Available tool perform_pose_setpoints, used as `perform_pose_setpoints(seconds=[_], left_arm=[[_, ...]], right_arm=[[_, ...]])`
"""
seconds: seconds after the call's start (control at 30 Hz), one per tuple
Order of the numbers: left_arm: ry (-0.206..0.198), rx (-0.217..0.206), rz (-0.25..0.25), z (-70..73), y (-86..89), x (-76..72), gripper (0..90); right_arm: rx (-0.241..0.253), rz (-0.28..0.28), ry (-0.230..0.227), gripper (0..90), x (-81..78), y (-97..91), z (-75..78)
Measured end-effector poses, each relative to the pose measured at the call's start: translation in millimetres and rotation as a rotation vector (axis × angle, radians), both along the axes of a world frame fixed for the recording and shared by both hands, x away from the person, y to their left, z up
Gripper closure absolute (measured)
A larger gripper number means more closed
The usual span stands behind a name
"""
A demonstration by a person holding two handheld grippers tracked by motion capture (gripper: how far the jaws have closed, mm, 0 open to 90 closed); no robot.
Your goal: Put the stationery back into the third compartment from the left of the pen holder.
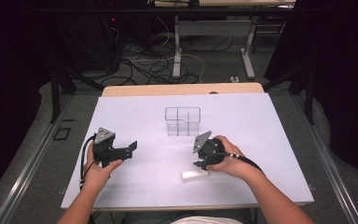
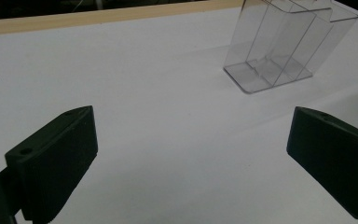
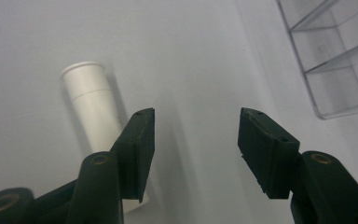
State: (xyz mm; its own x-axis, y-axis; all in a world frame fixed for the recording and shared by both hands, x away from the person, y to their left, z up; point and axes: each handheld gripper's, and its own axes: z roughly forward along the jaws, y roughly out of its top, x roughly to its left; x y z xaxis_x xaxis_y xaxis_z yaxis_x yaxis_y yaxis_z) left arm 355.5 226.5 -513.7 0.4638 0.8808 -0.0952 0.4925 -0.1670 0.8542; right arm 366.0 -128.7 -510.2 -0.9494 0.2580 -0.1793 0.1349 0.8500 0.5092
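Observation:
A white tube (image 1: 195, 175) lies flat on the white table sheet (image 1: 135, 116) near the front edge. My right gripper (image 1: 200, 164) hovers just above it, pointing down. In the right gripper view the tube (image 3: 91, 105) lies outside the left jaw and partly behind it; the right gripper (image 3: 196, 140) is open with only bare sheet between its jaws. A clear plastic divided box (image 1: 182, 121) stands in the middle of the table, also seen as the box (image 3: 335, 60) at the upper right. My left gripper (image 1: 131, 148) is held at the left, open wide (image 2: 191, 154), aimed toward the box (image 2: 275, 51).
A wooden table edge (image 1: 182, 88) runs along the far side of the sheet. Beyond it, cables and desk legs (image 1: 177, 60) stand on the floor. Bare sheet lies between the two grippers and around the box.

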Motion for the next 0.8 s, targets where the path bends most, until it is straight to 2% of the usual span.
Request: perform_pose_setpoints(seconds=[0.17,0.2,0.23,0.37,0.4,0.43,0.57,0.7,0.8], left_arm=[[0.003,-0.006,-0.003,0.0,-0.7,-1.0,1.8],[0.005,-0.006,-0.002,-0.3,-0.5,-1.0,1.8],[0.006,-0.004,-0.003,-0.7,-0.2,-0.9,1.9],[0.010,-0.004,0.001,-1.1,1.0,-1.0,1.9],[0.014,-0.013,0.005,-1.3,0.7,-1.5,1.9],[0.010,-0.013,0.006,-1.4,1.0,-1.5,1.9],[0.017,-0.011,0.007,-2.3,0.9,-1.5,1.9],[0.017,-0.002,0.003,-1.8,0.5,-1.5,1.9],[0.018,-0.002,0.004,-1.8,0.6,-1.6,2.0]], right_arm=[[-0.014,0.051,0.013,52.3,-6.9,6.8,-1.1],[-0.021,0.064,0.009,52.9,-7.9,8.1,-0.8],[-0.050,0.080,0.004,54.8,-10.4,10.4,1.7],[-0.048,0.119,0.009,55.4,-13.3,14.2,2.9],[-0.037,0.133,0.016,55.2,-14.1,15.6,2.3],[-0.048,0.158,0.028,54.7,-15.0,17.8,3.2],[-0.063,0.175,0.049,54.5,-15.1,20.9,3.5],[-0.121,0.198,0.083,54.3,-15.5,23.9,1.6],[-0.131,0.215,0.094,54.0,-15.8,25.2,1.3]])
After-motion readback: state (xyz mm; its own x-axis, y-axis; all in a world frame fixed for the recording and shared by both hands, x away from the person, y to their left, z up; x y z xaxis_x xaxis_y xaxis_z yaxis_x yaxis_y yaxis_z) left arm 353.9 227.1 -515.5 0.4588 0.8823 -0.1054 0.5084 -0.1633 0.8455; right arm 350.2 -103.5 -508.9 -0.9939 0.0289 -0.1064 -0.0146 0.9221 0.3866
